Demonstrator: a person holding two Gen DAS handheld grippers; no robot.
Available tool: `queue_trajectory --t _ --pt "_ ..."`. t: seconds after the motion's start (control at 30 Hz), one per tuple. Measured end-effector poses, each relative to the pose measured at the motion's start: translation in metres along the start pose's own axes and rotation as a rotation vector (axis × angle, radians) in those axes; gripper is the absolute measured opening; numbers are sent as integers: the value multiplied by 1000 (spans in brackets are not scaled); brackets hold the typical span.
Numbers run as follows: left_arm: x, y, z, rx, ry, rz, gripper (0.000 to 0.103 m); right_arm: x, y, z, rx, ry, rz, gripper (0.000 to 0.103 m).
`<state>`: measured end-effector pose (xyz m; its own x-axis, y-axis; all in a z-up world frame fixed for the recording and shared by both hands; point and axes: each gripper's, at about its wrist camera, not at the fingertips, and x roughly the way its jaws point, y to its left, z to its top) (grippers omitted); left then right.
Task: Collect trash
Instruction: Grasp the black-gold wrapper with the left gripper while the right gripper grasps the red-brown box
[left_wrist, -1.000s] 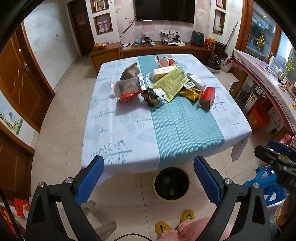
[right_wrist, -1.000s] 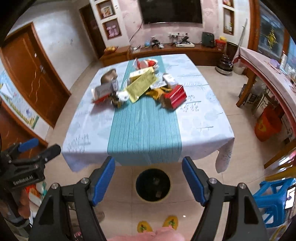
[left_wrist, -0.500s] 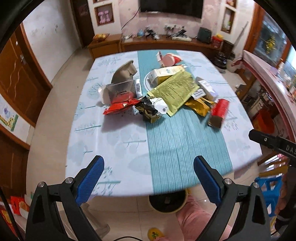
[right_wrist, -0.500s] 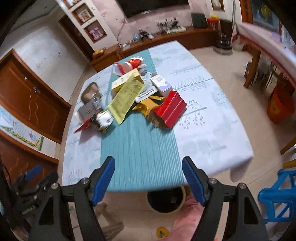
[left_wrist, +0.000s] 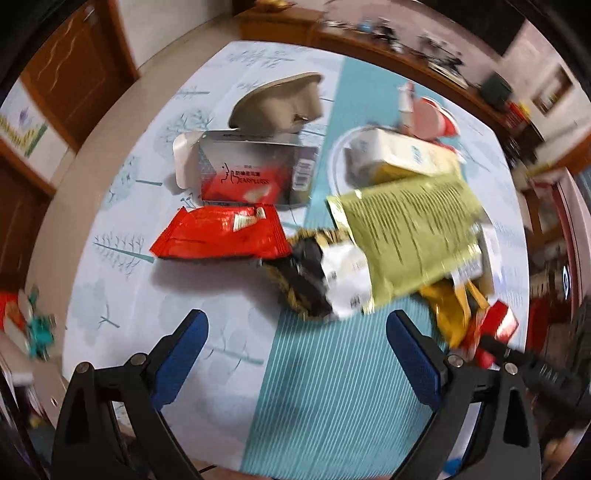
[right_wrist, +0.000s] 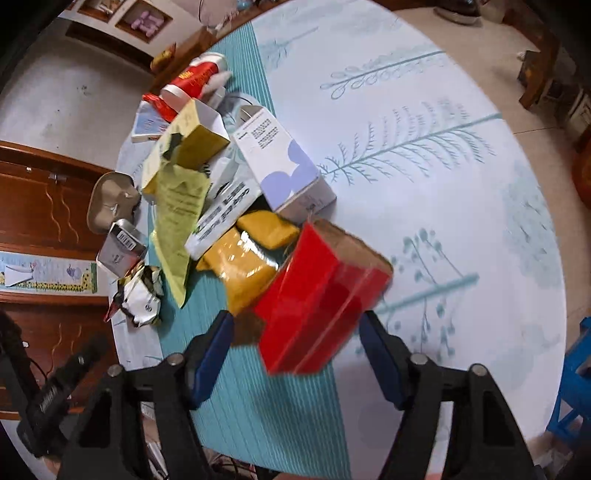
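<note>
A pile of trash lies on the table. In the left wrist view I see a red foil packet (left_wrist: 221, 238), a silver and red box (left_wrist: 247, 173), a crumpled black and white wrapper (left_wrist: 321, 277) and a green-gold pouch (left_wrist: 410, 232). My left gripper (left_wrist: 295, 354) is open, just short of the crumpled wrapper. In the right wrist view a red box (right_wrist: 317, 295) lies right in front of my open right gripper (right_wrist: 295, 350), its near end between the fingers. A yellow bag (right_wrist: 247, 266) and a white and purple box (right_wrist: 280, 162) lie behind it.
The table has a white leaf-print cloth (right_wrist: 443, 184) with a teal striped runner (left_wrist: 332, 398). A tan moulded pulp tray (left_wrist: 277, 103) and a red and white cup (right_wrist: 195, 77) lie at the far side. A blue stool (right_wrist: 572, 387) stands on the right. Wooden doors line the left wall.
Both grippers have moved forward and down over the table, close to the trash pile. The bin under the table edge is out of view now.
</note>
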<state>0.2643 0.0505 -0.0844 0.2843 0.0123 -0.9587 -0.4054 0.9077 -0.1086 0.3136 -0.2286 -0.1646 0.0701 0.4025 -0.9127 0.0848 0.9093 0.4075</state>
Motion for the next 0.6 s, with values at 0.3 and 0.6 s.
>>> queue_trajectory --t 0.3,0.6 --pt "47 2 26 -81 88 37 94 9 -4 21 -100 85 23 23" --pt "71 -7 31 -118 135 18 62 12 -7 29 -146 122 48 19"
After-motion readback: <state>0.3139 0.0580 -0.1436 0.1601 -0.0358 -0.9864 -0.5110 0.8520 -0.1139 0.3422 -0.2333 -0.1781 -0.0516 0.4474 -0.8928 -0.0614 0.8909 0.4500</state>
